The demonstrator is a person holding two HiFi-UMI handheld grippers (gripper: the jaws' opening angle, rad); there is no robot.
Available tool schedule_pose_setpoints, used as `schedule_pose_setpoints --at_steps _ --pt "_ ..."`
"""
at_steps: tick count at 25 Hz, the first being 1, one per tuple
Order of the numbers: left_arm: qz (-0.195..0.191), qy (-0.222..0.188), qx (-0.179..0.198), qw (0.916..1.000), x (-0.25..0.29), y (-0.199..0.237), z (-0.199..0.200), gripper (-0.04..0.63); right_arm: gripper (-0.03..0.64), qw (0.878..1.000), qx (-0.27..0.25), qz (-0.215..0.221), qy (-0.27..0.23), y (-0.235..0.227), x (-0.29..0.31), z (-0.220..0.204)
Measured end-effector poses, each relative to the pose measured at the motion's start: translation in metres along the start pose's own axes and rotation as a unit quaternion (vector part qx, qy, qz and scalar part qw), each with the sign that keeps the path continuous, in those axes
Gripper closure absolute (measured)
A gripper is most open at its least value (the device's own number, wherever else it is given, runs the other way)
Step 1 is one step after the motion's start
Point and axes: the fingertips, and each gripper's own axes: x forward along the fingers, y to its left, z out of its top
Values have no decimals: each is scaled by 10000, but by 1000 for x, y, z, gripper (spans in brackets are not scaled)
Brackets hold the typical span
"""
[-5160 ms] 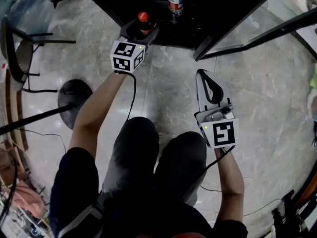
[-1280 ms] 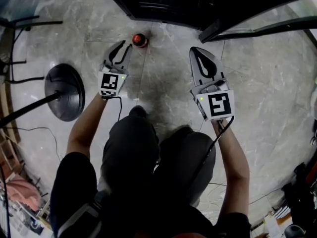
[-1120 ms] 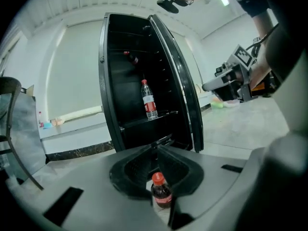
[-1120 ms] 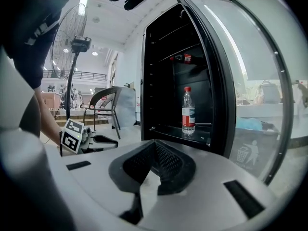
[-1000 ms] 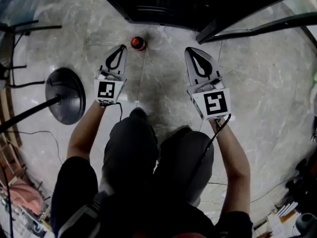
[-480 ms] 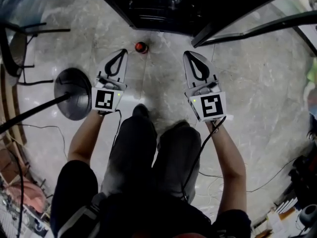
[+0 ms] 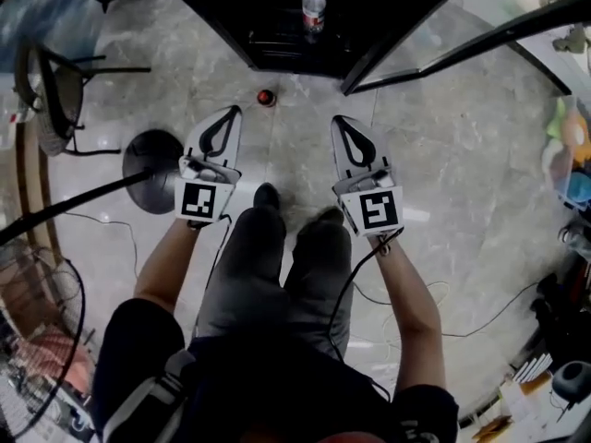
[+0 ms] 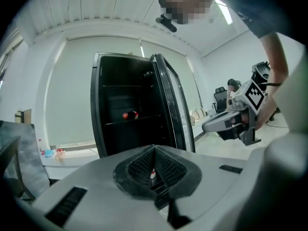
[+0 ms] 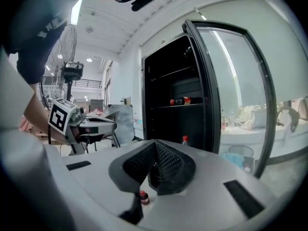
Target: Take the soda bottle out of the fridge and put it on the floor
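The soda bottle (image 7: 266,97), dark with a red cap, stands upright on the marble floor just in front of the open black fridge (image 7: 277,40). My left gripper (image 7: 235,110) is shut and holds nothing, its tip a short way back and to the left of the bottle. My right gripper (image 7: 336,118) is also shut and empty, to the bottle's right. In the right gripper view the bottle (image 9: 143,197) shows low, under the closed jaws (image 9: 154,163). The left gripper view looks over its closed jaws (image 8: 154,163) at the fridge (image 8: 125,105).
A clear bottle with a red label (image 7: 314,5) stands inside the fridge. The glass fridge door (image 7: 434,40) swings open to the right. A black round stand base (image 7: 152,164) and a chair (image 7: 55,90) are at the left. Cables (image 7: 443,317) trail on the floor.
Five seconds ago the left gripper held the soda bottle at the fridge. Since then the bottle has stayed on the floor, and both grippers and the person have drawn back from it.
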Motion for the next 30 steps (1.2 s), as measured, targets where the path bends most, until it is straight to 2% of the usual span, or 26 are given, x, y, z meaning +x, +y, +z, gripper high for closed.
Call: schedule_pose_setpoints --at_steps 5,9,16,25,30 --pt "125 164 -179 9996 -7 7 76 572 600 9998 126 -153 72 -8 -22 71" --pt "173 35 -180 9997 -15 10 151 572 600 9994 94 -324 7 -10 -47 142" --pt "212 -210 -491 9983 -52 13 281 572 600 9982 58 -585 -70 5 -107 263" --pt "189 -455 -499 9975 -84 3 400 572 600 9960 100 -816 -350 7 -159 385" --pt "320 -566 -588 9962 -94 9 450 572 600 9939 -5 -977 -518 2 -180 437"
